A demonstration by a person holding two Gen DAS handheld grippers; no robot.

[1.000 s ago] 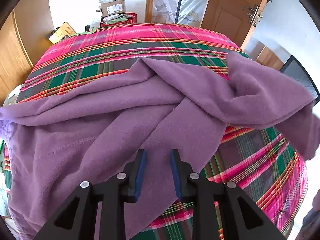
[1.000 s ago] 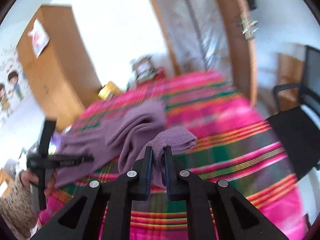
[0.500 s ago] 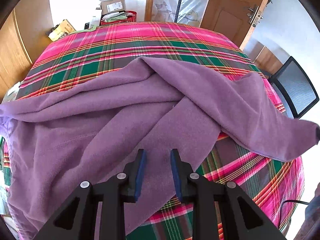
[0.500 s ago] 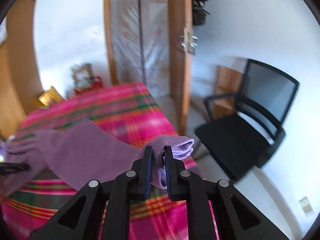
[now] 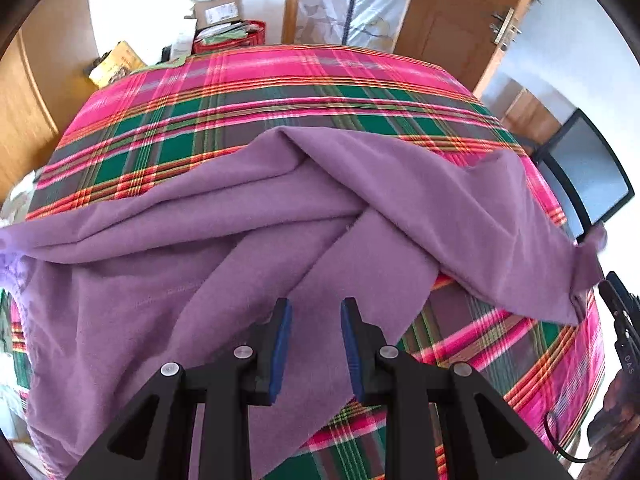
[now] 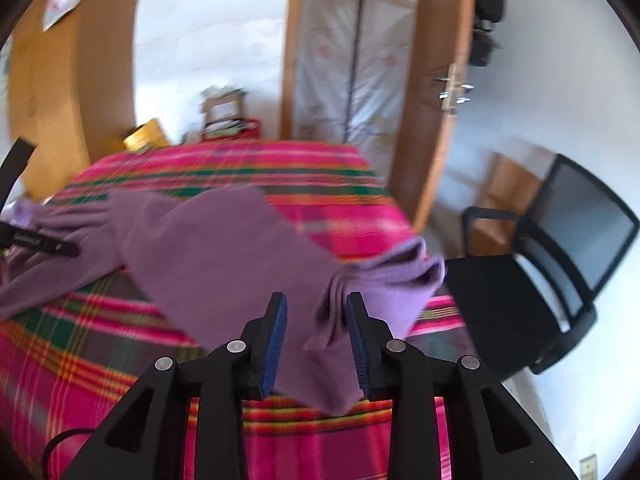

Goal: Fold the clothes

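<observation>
Letting go of the sleeve end

My right hand-held gripper (image 6: 316,336) is opening — purple garment (image 5: 280,216) cuff between its pads, seemingly loose in the blur; left hand-held gripper (image 5: 316,344) hovers apart over the garment on the plaid table (image 5: 280,92).

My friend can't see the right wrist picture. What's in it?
The right gripper is opening, with the cuff of a purple fleece garment loose between its blue pads. The garment lies across a pink and green plaid bed, beside a black chair.

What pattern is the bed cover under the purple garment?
Pink, green and grey plaid bed cover with orange stripes; clearest in the left wrist view.
</observation>
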